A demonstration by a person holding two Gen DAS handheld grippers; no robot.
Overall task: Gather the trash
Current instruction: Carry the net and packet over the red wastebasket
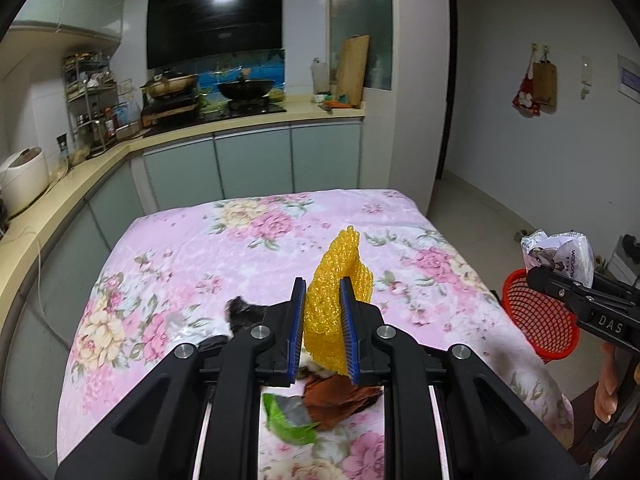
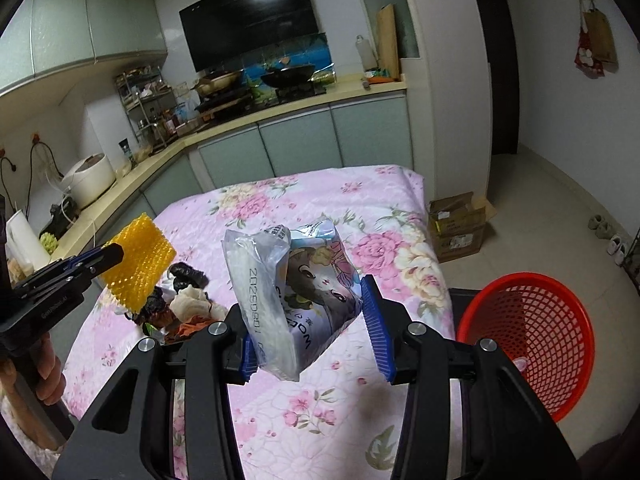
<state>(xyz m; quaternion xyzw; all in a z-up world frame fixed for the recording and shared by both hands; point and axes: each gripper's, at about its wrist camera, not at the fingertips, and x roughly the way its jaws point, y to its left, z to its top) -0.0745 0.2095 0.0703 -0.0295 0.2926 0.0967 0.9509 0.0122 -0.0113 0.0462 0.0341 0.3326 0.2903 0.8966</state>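
Right wrist view shows the right gripper (image 2: 312,320) squeezing a tissue pack (image 2: 296,292) and the left gripper (image 1: 323,312) pinching yellow foam (image 1: 340,292), both lifted above the desk (image 2: 320,400), with more trash (image 2: 180,304) left and the red basket (image 2: 532,340) nearly empty.

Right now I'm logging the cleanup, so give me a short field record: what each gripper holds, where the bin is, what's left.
left gripper: shut on yellow foam net
right gripper: shut on printed plastic packet
red mesh basket: beside the table's right edge, low
remaining trash pile: on floral tablecloth, near left side
both items: lifted off the cloth
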